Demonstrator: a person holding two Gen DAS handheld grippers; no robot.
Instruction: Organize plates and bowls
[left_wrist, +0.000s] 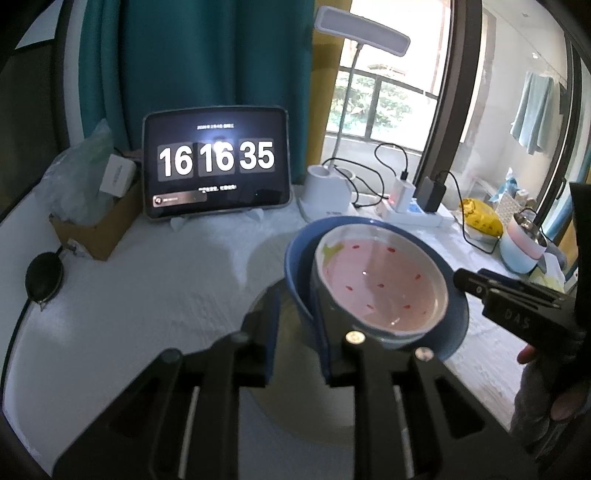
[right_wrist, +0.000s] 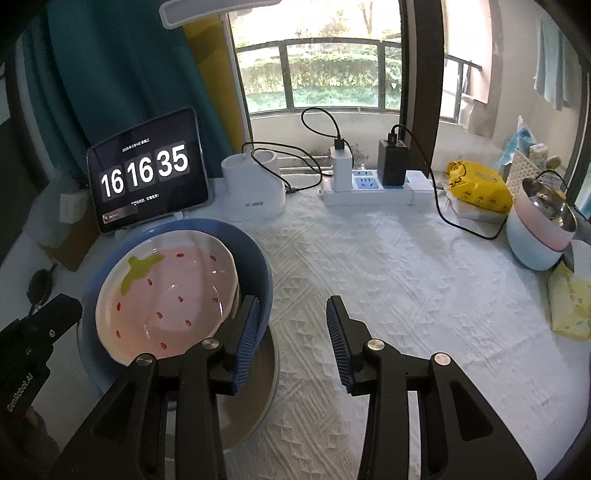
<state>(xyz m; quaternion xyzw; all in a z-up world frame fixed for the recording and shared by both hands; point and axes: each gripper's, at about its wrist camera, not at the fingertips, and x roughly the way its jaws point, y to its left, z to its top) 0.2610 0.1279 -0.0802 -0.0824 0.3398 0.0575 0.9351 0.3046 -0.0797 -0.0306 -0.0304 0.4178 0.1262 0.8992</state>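
A pink strawberry-pattern bowl sits nested inside a blue bowl, which rests on a grey plate on the white cloth. My left gripper straddles the blue bowl's near wall, one finger outside and one inside. A thin gap shows at the outer pad, so the pads do not seem to press. My right gripper stands open over bare cloth with nothing between its fingers. Its left finger is just beside the blue bowl's right rim.
A tablet clock and a cardboard box stand at the back left. A lamp base and a power strip with cables line the back. Stacked pastel steel bowls and a yellow pack are at the right.
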